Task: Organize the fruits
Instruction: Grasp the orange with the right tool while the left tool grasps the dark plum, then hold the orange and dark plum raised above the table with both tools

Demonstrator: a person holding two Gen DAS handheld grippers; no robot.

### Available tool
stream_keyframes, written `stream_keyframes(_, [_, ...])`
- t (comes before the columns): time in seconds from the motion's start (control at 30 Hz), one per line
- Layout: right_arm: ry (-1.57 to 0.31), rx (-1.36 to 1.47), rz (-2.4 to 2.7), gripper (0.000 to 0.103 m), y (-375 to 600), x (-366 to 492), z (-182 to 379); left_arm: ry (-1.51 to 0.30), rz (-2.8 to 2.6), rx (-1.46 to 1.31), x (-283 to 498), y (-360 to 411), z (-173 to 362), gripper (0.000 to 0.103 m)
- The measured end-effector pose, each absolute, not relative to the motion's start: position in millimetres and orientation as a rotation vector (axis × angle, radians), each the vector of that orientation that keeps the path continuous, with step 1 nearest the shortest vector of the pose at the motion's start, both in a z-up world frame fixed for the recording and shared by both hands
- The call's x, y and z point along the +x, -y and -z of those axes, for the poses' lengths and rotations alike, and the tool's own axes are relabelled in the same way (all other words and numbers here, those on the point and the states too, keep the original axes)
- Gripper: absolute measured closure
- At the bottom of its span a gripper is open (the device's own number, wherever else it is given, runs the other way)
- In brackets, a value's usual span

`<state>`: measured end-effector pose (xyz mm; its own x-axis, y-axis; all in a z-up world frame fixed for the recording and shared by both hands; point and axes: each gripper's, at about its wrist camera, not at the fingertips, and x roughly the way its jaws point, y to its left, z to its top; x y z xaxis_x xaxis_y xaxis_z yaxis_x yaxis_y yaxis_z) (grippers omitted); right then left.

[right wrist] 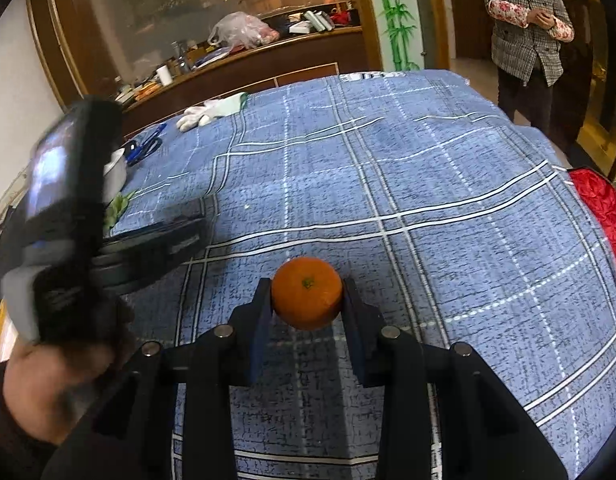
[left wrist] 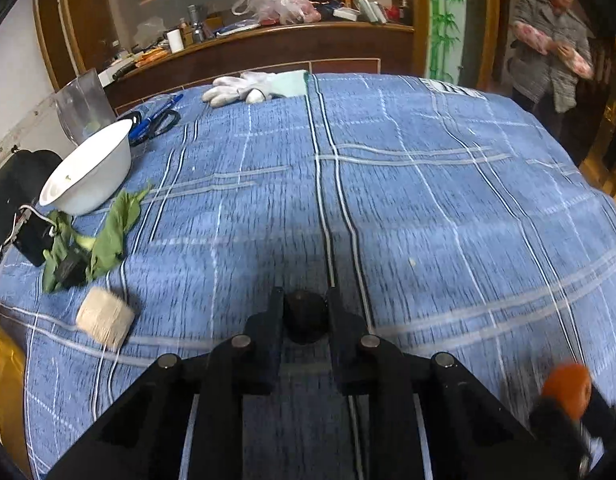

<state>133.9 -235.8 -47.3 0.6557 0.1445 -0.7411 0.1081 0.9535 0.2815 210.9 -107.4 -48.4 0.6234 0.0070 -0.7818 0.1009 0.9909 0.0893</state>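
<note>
A table draped in a blue plaid cloth fills both views. Beyond its far edge, a wooden counter cluttered with a plastic bag and small items is seen, and a bystander in a checked coat is seen standing at the far right.

At the left side of the table, a white bowl is tilted on its side, with a clear plastic container behind it and limp green leaves spread in front of it. A pair of white gloves is laid near the far edge, and blue-handled scissors are placed between the gloves and the bowl. A spool of pale twine is set on the cloth near the leaves.

The right gripper is held above the cloth, its jaws closed onto an orange that is gripped on both sides, stem end toward the camera. The left gripper is narrowed around a small dark round fruit, which is pinched between the two fingers; the kind of fruit cannot be told. The left gripper is seen blurred at the left of the right wrist view.
</note>
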Motion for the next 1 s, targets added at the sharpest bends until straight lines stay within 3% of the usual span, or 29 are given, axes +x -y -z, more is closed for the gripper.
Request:
stream_keyframes(0.47, [-0.87,0.22,0.015,0.068,217,124,45,-0.854,0.053,0.113,108,56,24,0.084])
stream_keyframes(1.0, [-0.859,0.166,-0.03,0.068,162,39,24,-0.825,0.053,0.062,40,19,11,0.084])
